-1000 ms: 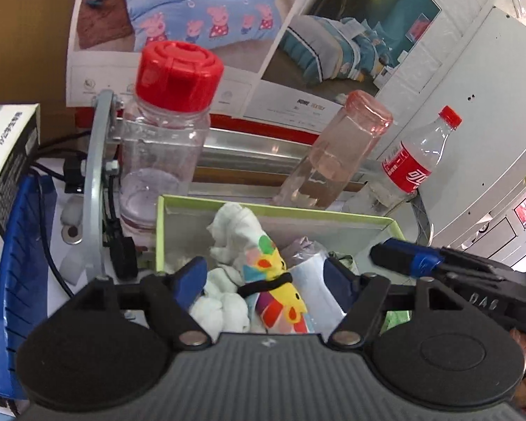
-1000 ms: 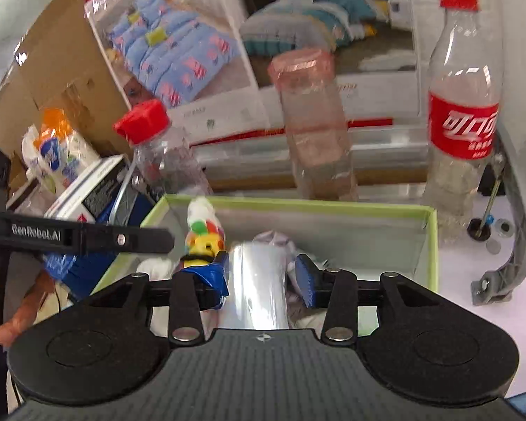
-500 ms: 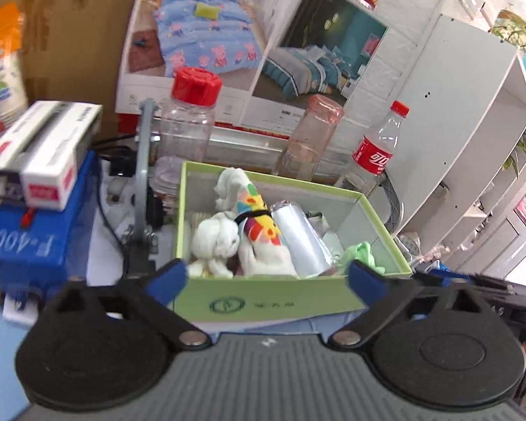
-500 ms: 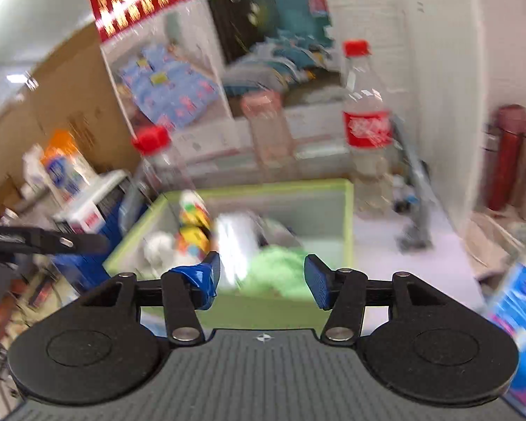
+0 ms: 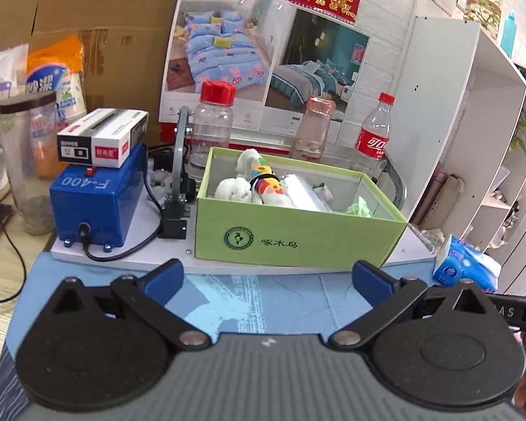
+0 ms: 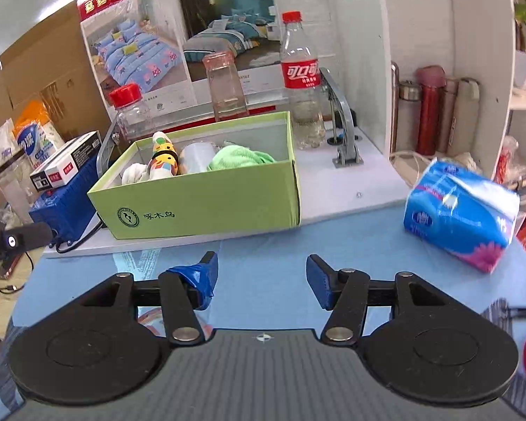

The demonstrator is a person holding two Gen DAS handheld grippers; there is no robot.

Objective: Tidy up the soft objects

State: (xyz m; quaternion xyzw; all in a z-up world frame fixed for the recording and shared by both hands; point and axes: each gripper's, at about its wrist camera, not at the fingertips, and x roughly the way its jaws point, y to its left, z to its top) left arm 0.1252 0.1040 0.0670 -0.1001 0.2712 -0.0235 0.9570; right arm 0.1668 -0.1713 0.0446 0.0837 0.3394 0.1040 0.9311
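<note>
A green cardboard box (image 5: 298,235) (image 6: 207,207) stands on a white board. Inside lie a white plush toy (image 5: 233,189) (image 6: 135,173), a colourful plush toy (image 5: 266,184) (image 6: 163,159), a silvery packet (image 5: 299,193) (image 6: 194,154) and a green cloth (image 5: 359,207) (image 6: 240,156). A blue tissue pack (image 6: 461,207) (image 5: 463,268) lies on the blue mat to the right. My left gripper (image 5: 268,280) is open and empty, in front of the box. My right gripper (image 6: 261,279) is open and empty, over the mat.
Behind the box stand a red-capped jar (image 5: 214,129), a pink-topped glass bottle (image 5: 314,129) and a cola bottle (image 5: 373,140). A blue machine (image 5: 94,200) with a small carton on top sits left. White shelving (image 5: 473,122) is at the right, with flasks (image 6: 429,105).
Both grippers have pulled back and up from inside the box to in front of it. Both opened wider and hold nothing. The toys, packet and cloth stay in the box.
</note>
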